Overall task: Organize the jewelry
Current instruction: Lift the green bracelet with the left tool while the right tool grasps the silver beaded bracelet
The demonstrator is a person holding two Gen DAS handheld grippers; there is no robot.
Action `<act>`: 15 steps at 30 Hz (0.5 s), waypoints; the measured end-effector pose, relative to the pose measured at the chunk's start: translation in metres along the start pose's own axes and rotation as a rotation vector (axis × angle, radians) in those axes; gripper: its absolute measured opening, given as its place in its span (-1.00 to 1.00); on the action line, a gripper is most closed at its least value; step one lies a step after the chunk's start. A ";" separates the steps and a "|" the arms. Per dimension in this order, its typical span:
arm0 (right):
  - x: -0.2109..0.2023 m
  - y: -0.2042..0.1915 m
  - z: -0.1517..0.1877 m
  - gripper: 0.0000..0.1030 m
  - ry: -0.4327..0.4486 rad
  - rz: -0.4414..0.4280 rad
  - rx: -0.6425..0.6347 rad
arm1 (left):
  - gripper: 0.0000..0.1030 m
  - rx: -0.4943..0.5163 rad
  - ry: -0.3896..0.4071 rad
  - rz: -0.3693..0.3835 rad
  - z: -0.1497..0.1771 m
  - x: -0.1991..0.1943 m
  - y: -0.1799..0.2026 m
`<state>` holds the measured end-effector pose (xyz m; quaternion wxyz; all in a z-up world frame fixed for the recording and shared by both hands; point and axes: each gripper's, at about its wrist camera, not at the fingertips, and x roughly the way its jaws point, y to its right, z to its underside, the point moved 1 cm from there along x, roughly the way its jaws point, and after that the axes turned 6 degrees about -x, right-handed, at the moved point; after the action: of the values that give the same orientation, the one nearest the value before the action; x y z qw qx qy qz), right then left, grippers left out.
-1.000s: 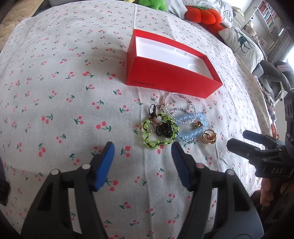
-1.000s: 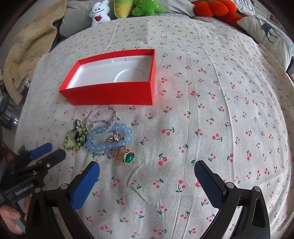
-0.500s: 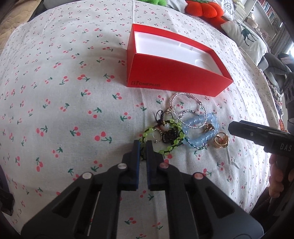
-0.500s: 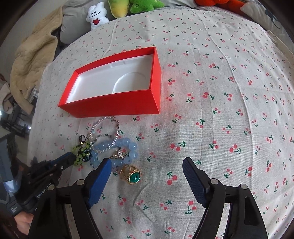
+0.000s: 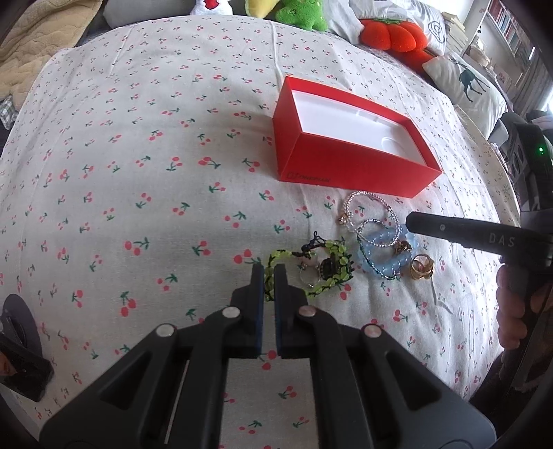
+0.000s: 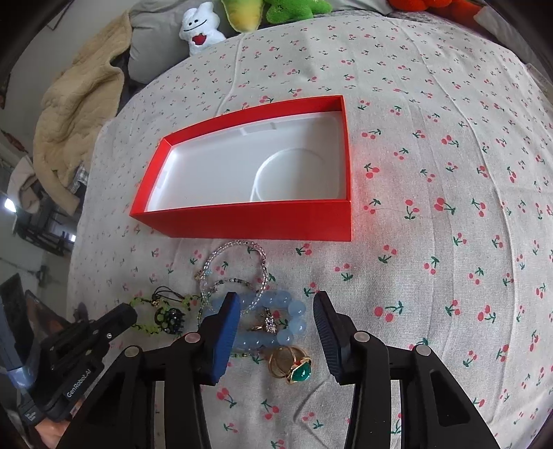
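Note:
A red box (image 5: 345,165) with a white empty inside lies open on the cherry-print bedsheet; it also shows in the right wrist view (image 6: 249,221). In front of it lies a heap of jewelry. My left gripper (image 5: 269,276) is shut on the near edge of a green beaded bracelet (image 5: 331,266), still on the sheet. My right gripper (image 6: 274,311) is open above a blue bead bracelet (image 6: 287,324), with a gold ring with a green stone (image 6: 293,368) between its arms. Clear bead bracelets (image 6: 238,266) lie nearer the box.
Plush toys (image 5: 300,13) and pillows (image 5: 466,83) line the far side of the bed. A beige blanket (image 6: 76,114) hangs off the left edge. The sheet (image 5: 138,207) stretches wide left of the box.
My left gripper has closed from wide open and moved forward onto the green bracelet. My right gripper has moved forward and down over the blue bracelet and ring, its jaws narrowing.

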<state>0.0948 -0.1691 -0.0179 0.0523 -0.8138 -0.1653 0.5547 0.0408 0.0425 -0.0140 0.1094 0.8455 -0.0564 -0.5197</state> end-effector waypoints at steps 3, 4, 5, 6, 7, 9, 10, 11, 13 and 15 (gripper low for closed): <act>0.008 -0.005 -0.006 -0.15 -0.006 -0.005 -0.003 | -0.88 -0.013 0.008 -0.001 -0.001 -0.004 -0.006; 0.009 -0.005 -0.008 -0.15 -0.007 -0.009 0.001 | -0.88 -0.015 0.011 0.000 -0.002 -0.005 -0.007; 0.011 -0.006 -0.010 -0.16 -0.007 -0.007 0.002 | -0.88 -0.017 0.015 0.001 -0.002 -0.007 -0.008; 0.015 -0.007 -0.013 -0.17 -0.008 -0.003 0.002 | -0.88 -0.018 0.017 0.003 -0.003 -0.008 -0.009; 0.017 -0.007 -0.014 -0.19 -0.009 -0.002 0.002 | -0.88 -0.018 0.018 0.004 -0.003 -0.009 -0.010; 0.022 -0.007 -0.017 -0.30 -0.015 0.006 0.002 | -0.88 -0.024 0.015 -0.001 -0.004 -0.008 -0.013; 0.025 -0.007 -0.018 -0.33 -0.018 0.015 0.002 | -0.88 -0.029 0.011 -0.003 -0.004 -0.007 -0.015; 0.028 -0.007 -0.019 -0.40 -0.018 0.025 -0.002 | -0.88 -0.032 0.008 -0.007 -0.004 -0.006 -0.017; 0.031 -0.007 -0.021 -0.55 -0.014 0.049 -0.010 | -0.88 -0.036 0.003 -0.011 -0.004 -0.004 -0.019; 0.035 -0.010 -0.023 -0.79 -0.009 0.061 -0.032 | -0.88 -0.039 0.001 -0.012 -0.003 -0.003 -0.020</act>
<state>0.1251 -0.1462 -0.0372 0.0217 -0.8167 -0.1495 0.5569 0.0422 0.0628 -0.0151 0.1230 0.8436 -0.0411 -0.5211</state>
